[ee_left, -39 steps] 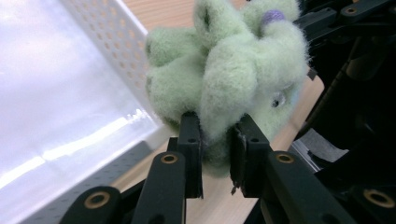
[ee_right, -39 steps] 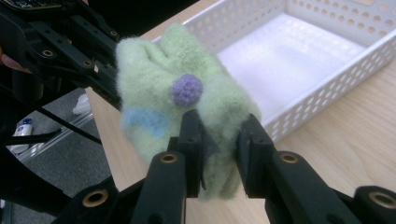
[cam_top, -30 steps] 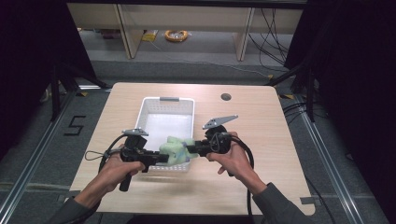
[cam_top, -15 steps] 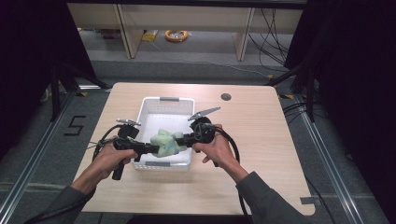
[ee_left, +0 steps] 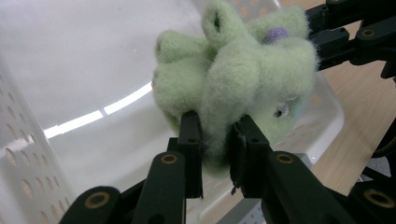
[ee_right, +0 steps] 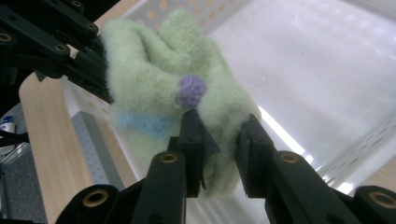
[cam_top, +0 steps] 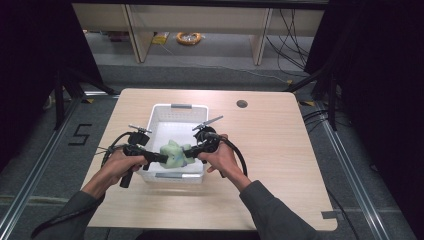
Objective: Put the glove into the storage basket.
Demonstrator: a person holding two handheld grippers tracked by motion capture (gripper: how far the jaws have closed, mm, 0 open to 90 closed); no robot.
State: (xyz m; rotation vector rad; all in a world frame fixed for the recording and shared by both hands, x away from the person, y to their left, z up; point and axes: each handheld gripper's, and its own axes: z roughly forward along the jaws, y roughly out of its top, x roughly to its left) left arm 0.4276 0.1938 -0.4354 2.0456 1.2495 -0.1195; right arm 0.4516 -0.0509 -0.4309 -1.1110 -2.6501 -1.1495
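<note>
A fuzzy pale-green soft toy (cam_top: 173,153) with a purple dot hangs over the near part of a white perforated basket (cam_top: 172,113). My left gripper (cam_top: 161,158) pinches the toy (ee_left: 233,79) from the left, jaws shut on its fabric. From the right, my right gripper (cam_top: 188,152) is shut on the same toy (ee_right: 168,102). Both grippers hold it between them above the basket's floor. The other gripper's black jaws show at the far side of the toy in each gripper view.
The basket stands on a light wooden table (cam_top: 280,150). A small dark round hole (cam_top: 242,104) lies at the table's back right. Metal rails and cables run along the floor at both sides; shelves stand behind.
Both grippers have carried the toy away from the person, from over the basket's near rim to above its inside, and a little to the left.
</note>
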